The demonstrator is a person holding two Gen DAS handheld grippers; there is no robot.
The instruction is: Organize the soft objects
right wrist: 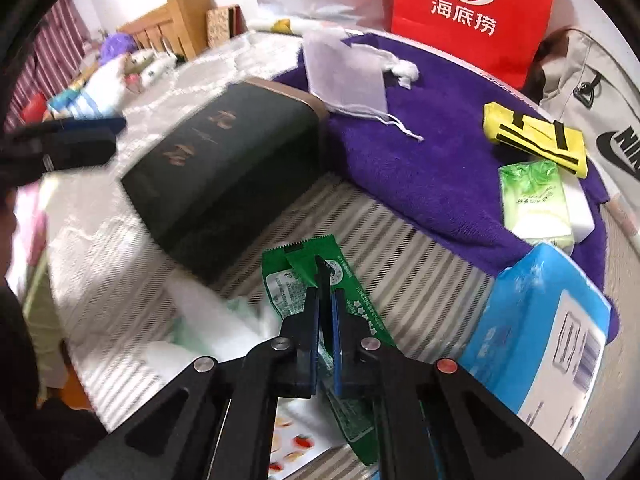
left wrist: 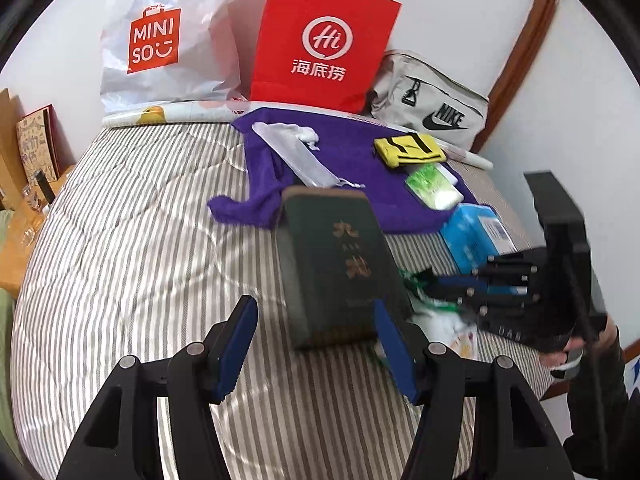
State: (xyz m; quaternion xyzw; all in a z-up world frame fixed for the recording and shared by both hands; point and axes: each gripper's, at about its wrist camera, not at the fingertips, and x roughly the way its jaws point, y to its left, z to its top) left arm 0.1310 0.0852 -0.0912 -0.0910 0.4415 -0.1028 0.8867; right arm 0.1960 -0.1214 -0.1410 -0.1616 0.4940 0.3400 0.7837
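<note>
Two cameras, two different stories. Only the right wrist view shows the right gripper [right wrist: 325,280] with its blue-padded jaws pinched together on a flat green foil sachet [right wrist: 304,276] above the striped quilt [right wrist: 404,280]; from the left wrist view that grip is a blur. The left gripper [left wrist: 316,344] stands about half open, holding nothing, its pads on either side of the near end of a dark green hardback book [left wrist: 336,264]. Behind, a purple fleece towel [right wrist: 432,168] carries a white drawstring pouch [right wrist: 344,76], a yellow folded cloth [right wrist: 536,136] and a green tissue pack [right wrist: 536,204]. A blue tissue box [right wrist: 536,320] sits just beside it. What the red paper bag [left wrist: 324,40] holds I cannot tell.
</note>
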